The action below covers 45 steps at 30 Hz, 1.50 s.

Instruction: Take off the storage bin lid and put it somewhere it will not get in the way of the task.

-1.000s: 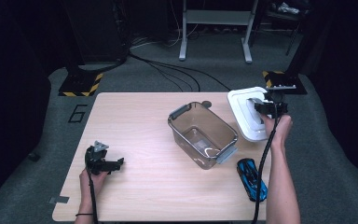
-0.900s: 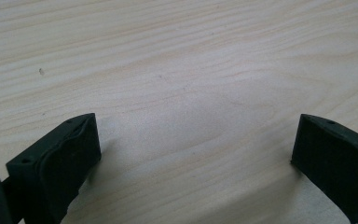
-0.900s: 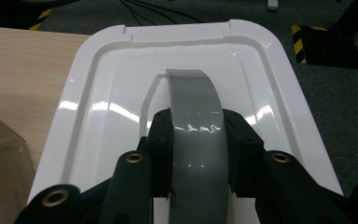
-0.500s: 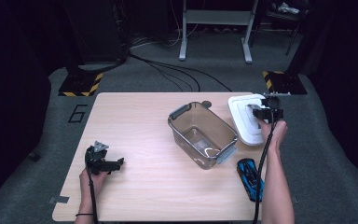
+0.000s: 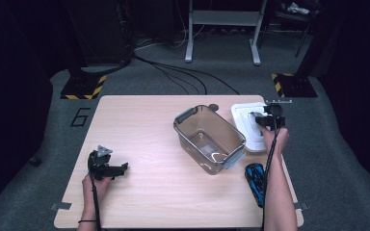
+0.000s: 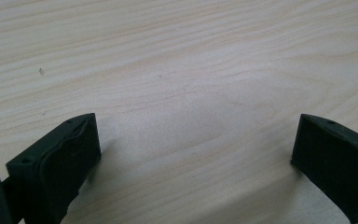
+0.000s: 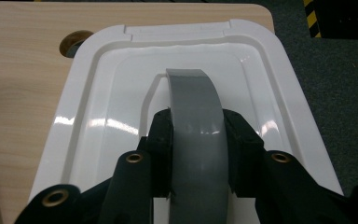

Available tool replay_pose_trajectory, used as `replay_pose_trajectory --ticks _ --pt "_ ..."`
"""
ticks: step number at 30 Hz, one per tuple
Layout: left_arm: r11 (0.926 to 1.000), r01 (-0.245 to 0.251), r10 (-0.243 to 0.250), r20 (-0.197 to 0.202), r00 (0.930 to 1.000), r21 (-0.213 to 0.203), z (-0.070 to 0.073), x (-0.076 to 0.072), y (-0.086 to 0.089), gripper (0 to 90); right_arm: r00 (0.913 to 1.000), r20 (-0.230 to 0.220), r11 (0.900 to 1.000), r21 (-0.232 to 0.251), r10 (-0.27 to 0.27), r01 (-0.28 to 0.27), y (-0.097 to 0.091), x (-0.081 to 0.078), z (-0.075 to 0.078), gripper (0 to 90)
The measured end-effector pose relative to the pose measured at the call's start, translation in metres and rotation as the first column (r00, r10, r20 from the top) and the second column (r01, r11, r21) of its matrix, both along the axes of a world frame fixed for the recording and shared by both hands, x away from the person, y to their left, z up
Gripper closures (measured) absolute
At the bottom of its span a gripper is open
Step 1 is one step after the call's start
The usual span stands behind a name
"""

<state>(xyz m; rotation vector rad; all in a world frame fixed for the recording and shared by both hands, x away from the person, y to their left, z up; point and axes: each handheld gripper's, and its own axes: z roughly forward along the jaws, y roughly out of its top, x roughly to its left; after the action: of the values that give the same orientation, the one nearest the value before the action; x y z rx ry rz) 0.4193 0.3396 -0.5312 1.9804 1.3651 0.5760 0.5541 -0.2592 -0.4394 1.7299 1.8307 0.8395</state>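
Right gripper view: right tool (image 7: 196,149) clamps the lid's (image 7: 98,116) grey handle (image 7: 193,100), lengthwise along it.

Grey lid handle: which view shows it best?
The right gripper view: the grey handle arches close up over the white lid, with the right gripper shut on it. In the high view the handle hides under that gripper. The left gripper view faces bare table.

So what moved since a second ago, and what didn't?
The right gripper, shut on the white lid's grey handle, came down and a little toward the person with the white lid, which now looks set on the table. The left gripper, the clear bin and the blue toy car stayed put.
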Motion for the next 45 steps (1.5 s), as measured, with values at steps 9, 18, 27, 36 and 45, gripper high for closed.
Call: replay_pose_trajectory --ticks 9,18,27,36,45 --pt "1.0000 -0.001 0.001 0.001 1.0000 -0.001 0.000 0.000 0.000 1.0 0.9996 -0.029 0.9999 0.012 0.003 -0.003 0.005 0.007 -0.018 66.7" --pt "1.0000 -0.001 0.001 0.000 1.0000 -0.001 0.000 0.000 0.000 1.0 0.9983 -0.057 0.9999 0.007 0.012 -0.011 0.012 0.013 -0.029 66.7" --pt "1.0000 -0.001 0.001 0.001 1.0000 -0.001 0.000 0.000 0.000 1.0 0.9950 -0.096 0.9996 -0.002 0.027 -0.027 0.016 0.019 -0.040 66.5" --pt "1.0000 -0.001 0.001 0.001 1.0000 -0.001 0.000 0.000 0.000 1.0 0.9933 -0.107 0.9990 0.021 0.043 -0.041 0.014 0.019 -0.046 64.5" --pt "1.0000 -0.003 0.003 0.001 1.0000 -0.002 0.000 0.000 0.000 1.0 0.9946 -0.096 0.9976 0.061 0.040 -0.035 0.009 0.010 -0.035 35.2"
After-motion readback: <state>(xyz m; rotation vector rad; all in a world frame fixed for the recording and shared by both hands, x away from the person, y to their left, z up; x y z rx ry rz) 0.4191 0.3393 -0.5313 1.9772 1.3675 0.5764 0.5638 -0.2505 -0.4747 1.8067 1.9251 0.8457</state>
